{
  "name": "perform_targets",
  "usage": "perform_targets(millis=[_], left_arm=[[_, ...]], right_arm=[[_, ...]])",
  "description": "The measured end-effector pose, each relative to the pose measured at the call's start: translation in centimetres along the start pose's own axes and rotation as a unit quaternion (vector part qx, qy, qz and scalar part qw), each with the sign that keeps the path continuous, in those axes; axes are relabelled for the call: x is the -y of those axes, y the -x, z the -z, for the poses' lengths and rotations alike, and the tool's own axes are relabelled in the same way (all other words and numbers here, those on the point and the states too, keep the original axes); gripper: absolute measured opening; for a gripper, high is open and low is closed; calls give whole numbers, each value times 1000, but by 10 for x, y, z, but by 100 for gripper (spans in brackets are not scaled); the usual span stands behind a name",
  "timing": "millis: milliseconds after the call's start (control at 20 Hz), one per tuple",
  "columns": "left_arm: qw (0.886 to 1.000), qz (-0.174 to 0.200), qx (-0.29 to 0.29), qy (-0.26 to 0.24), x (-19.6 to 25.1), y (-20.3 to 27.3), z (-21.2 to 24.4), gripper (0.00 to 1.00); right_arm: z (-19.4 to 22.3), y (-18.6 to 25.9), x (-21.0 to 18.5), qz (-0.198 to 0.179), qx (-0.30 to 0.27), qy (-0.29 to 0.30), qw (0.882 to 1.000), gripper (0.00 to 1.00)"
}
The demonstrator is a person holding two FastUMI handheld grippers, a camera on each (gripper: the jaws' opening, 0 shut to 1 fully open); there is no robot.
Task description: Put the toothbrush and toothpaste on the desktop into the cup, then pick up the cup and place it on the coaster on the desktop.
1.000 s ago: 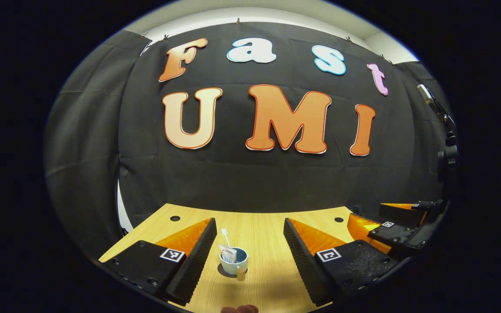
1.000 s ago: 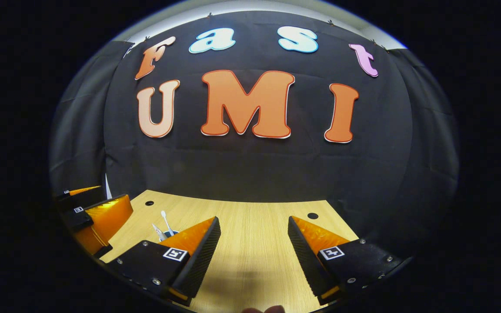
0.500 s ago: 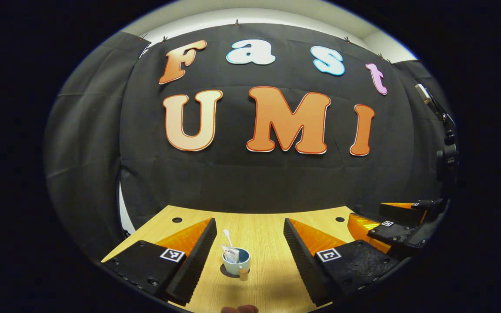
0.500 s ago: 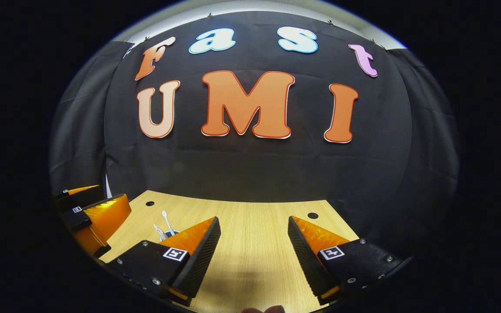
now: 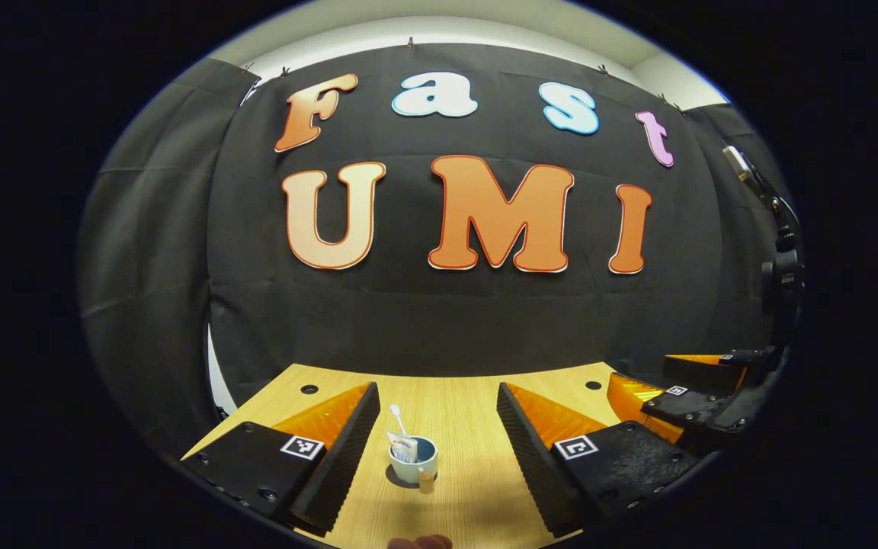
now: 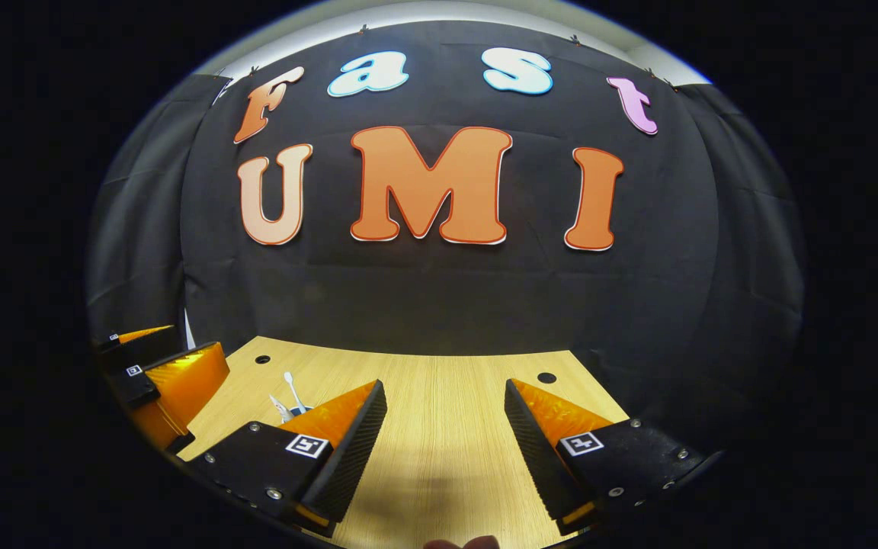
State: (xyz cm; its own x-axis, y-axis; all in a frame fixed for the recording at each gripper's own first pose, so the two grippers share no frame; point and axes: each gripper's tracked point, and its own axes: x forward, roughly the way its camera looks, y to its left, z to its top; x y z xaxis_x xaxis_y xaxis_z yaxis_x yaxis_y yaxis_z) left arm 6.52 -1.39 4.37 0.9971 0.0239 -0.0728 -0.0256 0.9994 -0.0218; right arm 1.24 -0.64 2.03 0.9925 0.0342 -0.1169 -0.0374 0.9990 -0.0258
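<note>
Wooden desktop (image 5: pixel 454 496): the light wood top carries the cup, and both grippers hang above it.

Cup (image 5: pixel 413 460): a small pale cup with a blue inside. It stands upright on the desk, between the left gripper's two fingers but farther out, not touching them.

Toothbrush (image 5: pixel 398 418): white, standing in the cup with its head sticking up. In the right gripper view its top (image 6: pixel 289 382) peeks out over that gripper's left finger.

Toothpaste (image 5: pixel 404 448): a small tube, also inside the cup, leaning next to the brush.

Coaster (image 5: pixel 395 477): a dark round edge peeks out under the cup (I think this is the coaster, but it could be a shadow, it is too small to be sure).

Left gripper (image 5: pixel 435 446): fingers spread wide, holding nothing.

Right gripper (image 6: pixel 445 446): fingers spread wide too, with bare desk between them. It also shows off to the side in the left gripper view (image 5: pixel 687 393).

Done: brush and paste look to be in the cup, and the cup seems to sit on the coaster.

Left to do: nothing that I can see, if that dark edge is the coaster.

Change from the earlier frames: very little. The cup stays where it was, both grippers stay spread, and the left gripper view has tipped just a bit.
</note>
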Motion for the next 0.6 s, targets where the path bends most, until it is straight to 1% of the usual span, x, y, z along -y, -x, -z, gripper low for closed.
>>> perform_targets(millis=[600], left_arm=[[1000,8,3,0,5,2,-3,94]], right_arm=[[-2,-1,7,5,8,-2,1000,94]])
